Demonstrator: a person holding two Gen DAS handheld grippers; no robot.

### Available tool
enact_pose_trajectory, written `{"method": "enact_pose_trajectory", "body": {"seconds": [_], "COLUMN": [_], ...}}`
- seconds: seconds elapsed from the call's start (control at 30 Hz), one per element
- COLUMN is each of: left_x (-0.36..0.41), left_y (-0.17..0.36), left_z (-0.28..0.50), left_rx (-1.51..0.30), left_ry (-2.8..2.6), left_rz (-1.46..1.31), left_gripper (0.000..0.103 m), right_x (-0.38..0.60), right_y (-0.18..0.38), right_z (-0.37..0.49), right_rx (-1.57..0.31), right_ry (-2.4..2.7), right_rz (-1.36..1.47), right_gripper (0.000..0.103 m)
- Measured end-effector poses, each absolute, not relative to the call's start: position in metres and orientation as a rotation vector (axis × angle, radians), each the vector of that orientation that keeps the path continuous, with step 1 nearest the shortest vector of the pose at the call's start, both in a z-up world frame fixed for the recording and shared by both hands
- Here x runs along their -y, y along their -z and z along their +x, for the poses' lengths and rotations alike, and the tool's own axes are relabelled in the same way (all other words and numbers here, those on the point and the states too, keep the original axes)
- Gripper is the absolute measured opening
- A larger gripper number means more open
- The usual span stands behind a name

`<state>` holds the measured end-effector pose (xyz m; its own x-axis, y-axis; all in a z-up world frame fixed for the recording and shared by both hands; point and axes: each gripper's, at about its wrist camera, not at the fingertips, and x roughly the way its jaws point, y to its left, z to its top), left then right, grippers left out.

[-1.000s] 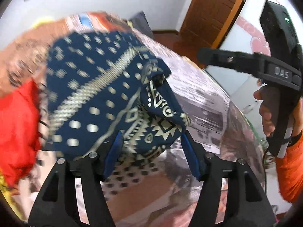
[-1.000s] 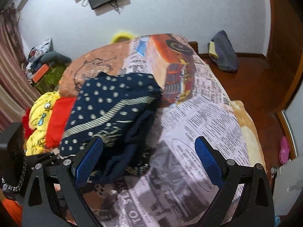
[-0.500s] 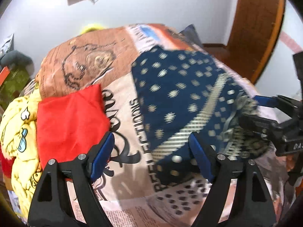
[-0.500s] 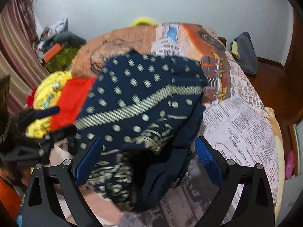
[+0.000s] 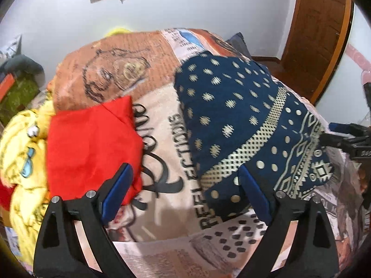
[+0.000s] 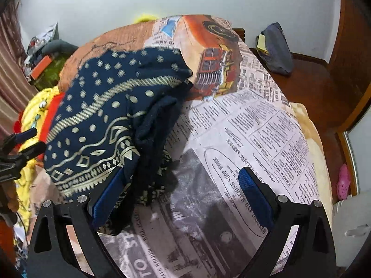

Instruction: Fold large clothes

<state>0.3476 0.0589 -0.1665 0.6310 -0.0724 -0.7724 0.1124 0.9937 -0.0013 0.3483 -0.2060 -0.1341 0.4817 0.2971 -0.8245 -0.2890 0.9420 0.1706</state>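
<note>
On the bed's newsprint-patterned cover [image 6: 255,125], toward the near edge, the navy patterned garment [image 5: 231,115] is lying as a partly folded bundle. From the left wrist view its upper layer is presenting a fairly flat panel with dots and a cream band. From the right wrist view the side facing the right hand-held gripper [image 6: 180,199] is showing a loose, crumpled dark flap [image 6: 153,125] hanging over the lower layers, so the fold is judged incomplete: at least one tidying fold and a smoothing pass are probably remaining.

The left hand-held gripper [image 5: 185,197] is hovering with its jaws spread wide and holding nothing; its right pad is overlapping the garment's near edge in the picture, but contact cannot be confirmed. The right hand-held gripper is likewise standing wide and empty, its left pad sitting against or just in front of the crumpled edge; contact there cannot be confirmed either.

Beside the navy garment, toward the left side of the bed, a red folded garment [image 5: 92,143] is resting flat, with a yellow printed garment [image 5: 20,153] just beyond it at the bed's edge. These are judged to be items already processed or waiting; the pictures do not settle which.

Beyond the bed, a wooden door [image 5: 320,34] and a white wall are bounding the room.
</note>
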Motion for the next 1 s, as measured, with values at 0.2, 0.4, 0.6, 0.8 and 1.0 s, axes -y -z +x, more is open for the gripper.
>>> {"method": "enact_pose_trajectory", "body": {"seconds": [0.2, 0.4, 0.6, 0.8, 1.0], "left_x": [-0.066, -0.071, -0.084, -0.090, -0.092], "left_y": [0.144, 0.150, 0.193, 0.225, 0.245], "left_z": [0.359, 0.400, 0.441, 0.465, 0.475], "left_rx": [-0.830, -0.902, -1.034, -1.091, -1.132], "left_ry": [0.104, 0.215, 0.354, 0.429, 0.490], "left_rz": [0.046, -0.116, -0.394, -0.555, -0.684], "left_gripper": [0.092, 0.093, 0.093, 0.100, 0.101], "right_x": [0.193, 0.182, 0.177, 0.176, 0.164], "right_y": [0.111, 0.126, 0.176, 0.196, 0.194], "right_z": [0.350, 0.388, 0.428, 0.440, 0.443], "right_rx": [-0.929, -0.991, -1.166, -1.220, -1.195], "right_ry": [-0.426, -0.499, -0.525, -0.613, -0.661], "right_rz": [0.047, 0.181, 0.297, 0.379, 0.377], "right_gripper": [0.097, 0.097, 0.097, 0.098, 0.099]}}
